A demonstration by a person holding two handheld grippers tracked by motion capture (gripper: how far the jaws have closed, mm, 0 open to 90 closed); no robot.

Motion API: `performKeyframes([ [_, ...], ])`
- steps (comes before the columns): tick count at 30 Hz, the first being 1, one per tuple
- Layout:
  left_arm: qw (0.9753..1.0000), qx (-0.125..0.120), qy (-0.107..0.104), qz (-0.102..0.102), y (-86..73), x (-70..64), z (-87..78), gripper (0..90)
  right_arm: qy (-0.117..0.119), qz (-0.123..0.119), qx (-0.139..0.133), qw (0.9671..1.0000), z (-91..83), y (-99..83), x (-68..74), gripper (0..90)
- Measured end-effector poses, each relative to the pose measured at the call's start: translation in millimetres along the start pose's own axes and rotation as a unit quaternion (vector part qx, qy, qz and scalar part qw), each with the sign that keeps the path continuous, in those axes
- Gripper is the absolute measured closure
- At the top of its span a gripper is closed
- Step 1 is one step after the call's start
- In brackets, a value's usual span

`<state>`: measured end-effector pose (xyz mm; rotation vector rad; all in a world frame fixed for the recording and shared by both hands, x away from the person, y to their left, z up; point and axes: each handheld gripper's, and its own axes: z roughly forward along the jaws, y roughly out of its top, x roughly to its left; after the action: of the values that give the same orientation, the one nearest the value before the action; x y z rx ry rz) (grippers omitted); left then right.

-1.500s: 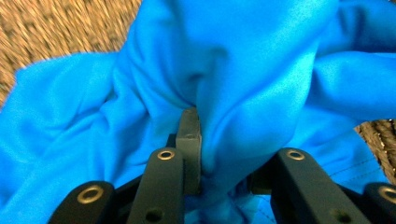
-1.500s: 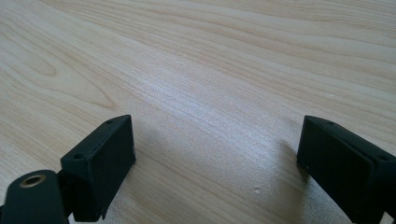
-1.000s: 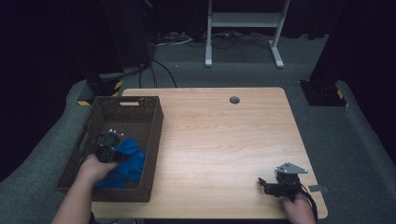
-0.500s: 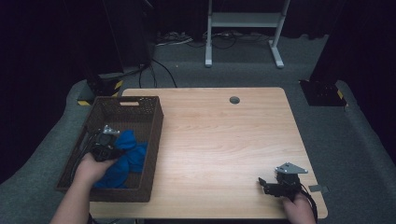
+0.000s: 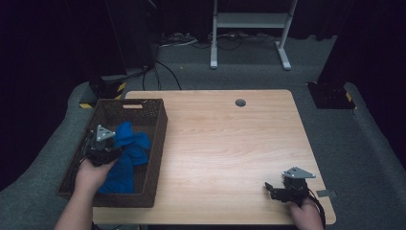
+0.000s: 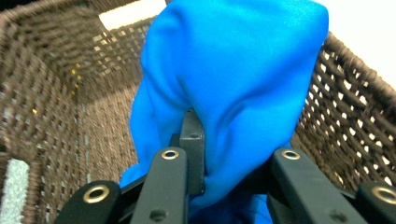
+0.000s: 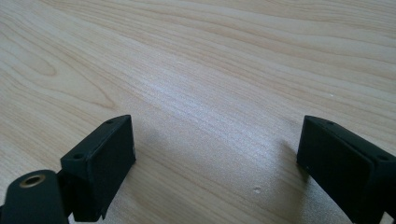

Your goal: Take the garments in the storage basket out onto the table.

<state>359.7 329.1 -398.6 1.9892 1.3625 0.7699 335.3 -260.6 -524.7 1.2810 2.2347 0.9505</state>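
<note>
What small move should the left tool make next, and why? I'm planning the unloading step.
Probably lift straight up. The left tool is shut on the blue cloth, yet part of the cloth still lies inside the wicker basket. Raising it should clear the rim before carrying it toward the bare table, where the right tool waits open.

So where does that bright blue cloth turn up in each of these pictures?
High view: the bright blue cloth lies at lower left, inside the dark brown woven basket.
Left gripper view: centre, bunched between the jaws of the left gripper.
Right gripper view: not in it.
Shared landmark: the basket.
</note>
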Motion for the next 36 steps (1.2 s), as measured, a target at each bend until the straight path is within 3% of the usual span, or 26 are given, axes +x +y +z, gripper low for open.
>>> performKeyframes([
  [5,0.9992,-0.035,0.013,-0.015,1.9,0.9,-9.3,74.4,0.000,0.001,0.000,1.0000,0.0,0.0,0.1,11.1],
  [9,0.9967,-0.073,0.024,-0.029,2.9,2.6,-18.5,74.4,0.000,0.001,0.000,1.0000,0.0,0.0,0.2,11.1],
  [10,0.9949,-0.091,0.029,-0.033,3.3,3.3,-23.6,74.4,0.000,0.001,0.000,1.0000,0.0,0.0,0.2,11.1],
  [11,0.9949,-0.091,0.029,-0.033,3.3,3.3,-23.6,74.5,0.000,0.001,0.000,1.0000,0.0,0.0,0.2,11.2],
  [21,0.9816,-0.175,0.056,-0.051,4.1,4.6,-42.3,74.7,0.000,0.001,0.000,1.0000,0.0,0.0,0.2,11.2],
  [29,0.9746,-0.208,0.062,-0.056,6.6,3.0,-49.6,74.7,-0.001,0.001,0.000,1.0000,0.0,0.0,0.2,11.1],
  [31,0.9702,-0.226,0.067,-0.057,8.5,1.6,-54.4,74.7,-0.001,0.001,0.000,1.0000,0.0,0.0,0.3,11.2],
  [32,0.9702,-0.226,0.067,-0.057,8.5,1.6,-54.4,74.7,-0.001,0.001,0.000,1.0000,0.0,0.0,0.3,11.2],
  [33,0.9681,-0.233,0.075,-0.052,10.3,-0.1,-57.7,74.7,-0.001,0.001,0.000,1.0000,0.0,0.0,0.2,11.2],
  [36,0.9669,-0.238,0.078,-0.049,12.5,-1.5,-60.5,74.7,-0.001,0.001,0.000,1.0000,-0.1,0.0,0.3,11.2],
])
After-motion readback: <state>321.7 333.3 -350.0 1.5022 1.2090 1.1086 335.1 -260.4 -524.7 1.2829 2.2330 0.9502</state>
